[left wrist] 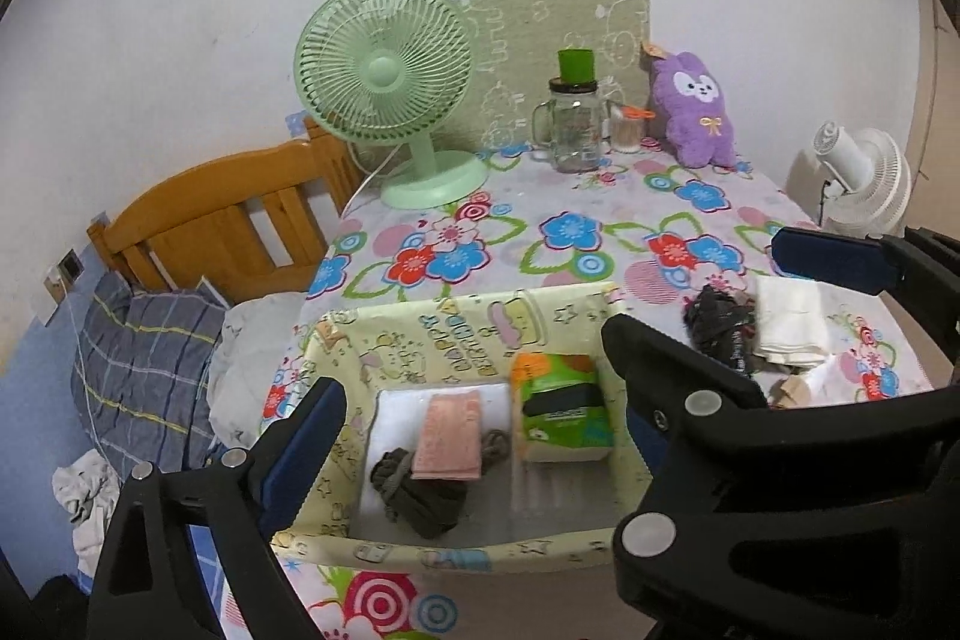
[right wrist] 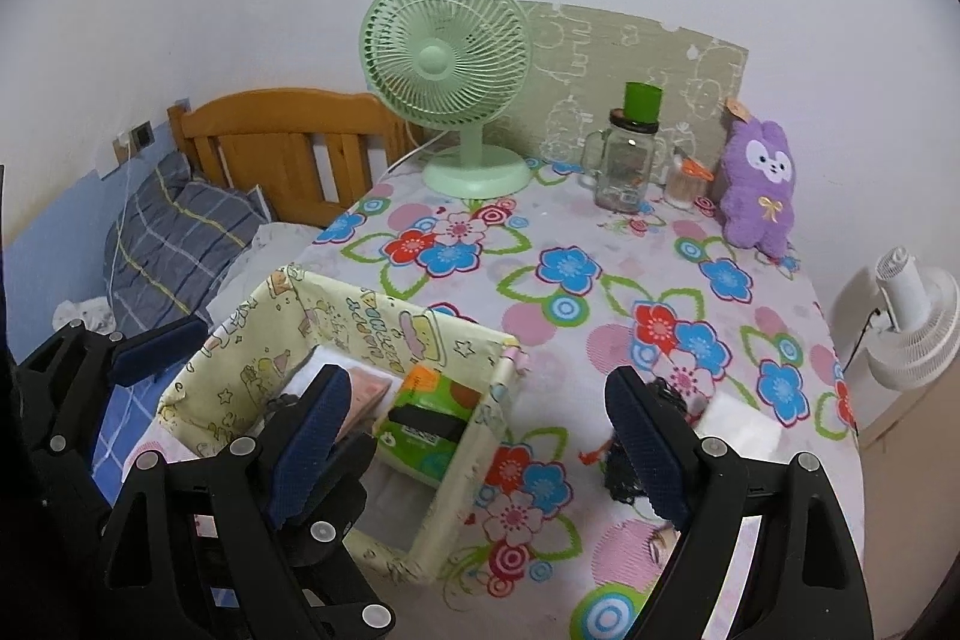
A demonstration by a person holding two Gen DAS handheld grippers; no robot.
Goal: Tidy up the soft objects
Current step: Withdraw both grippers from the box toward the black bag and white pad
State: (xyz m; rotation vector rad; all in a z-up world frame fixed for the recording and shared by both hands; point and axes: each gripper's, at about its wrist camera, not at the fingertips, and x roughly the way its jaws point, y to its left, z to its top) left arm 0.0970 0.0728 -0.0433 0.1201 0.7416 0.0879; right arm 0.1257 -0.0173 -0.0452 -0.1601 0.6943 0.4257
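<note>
1. Left wrist view: the left gripper (left wrist: 474, 400) hangs spread wide and empty over the fabric storage box (left wrist: 420, 322) in the lower middle of the frame. Inside lie a pink folded cloth (left wrist: 450, 436) on a white folded cloth (left wrist: 396, 400), a dark rolled sock pair (left wrist: 420, 496) in front of them, and a green tissue pack (left wrist: 564, 406) to the right. I'd say sorting is partly done: a loose pile remains at the right edge of the frame, well outside the box, made of a dark crumpled cloth (left wrist: 720, 328) touching a white folded cloth piece (left wrist: 789, 322).

2. Same view, writing: the box's inner wall carries cartoon print and upside-down letters that seem to read "HAPPY BIRTHDAY", though the warped lens leaves me unsure. The tissue pack's label is too small to read.

3. Right wrist view: the right gripper (right wrist: 480, 436) is also spread open, grasping nothing, its right finger just over the dark crumpled cloth (right wrist: 624, 466) at lower right. The box (right wrist: 474, 454) sits left of centre.

4. Next move, as I judge it: lower the right gripper onto the dark cloth, pinch a good fold so it doesn't trail, and carry it left into the box's free front space.

5. The purple plush rabbit (right wrist: 759, 184) at upper right, beside the glass jar mug (right wrist: 627, 172) and green desk fan (right wrist: 447, 82), may be a later pick.
</note>
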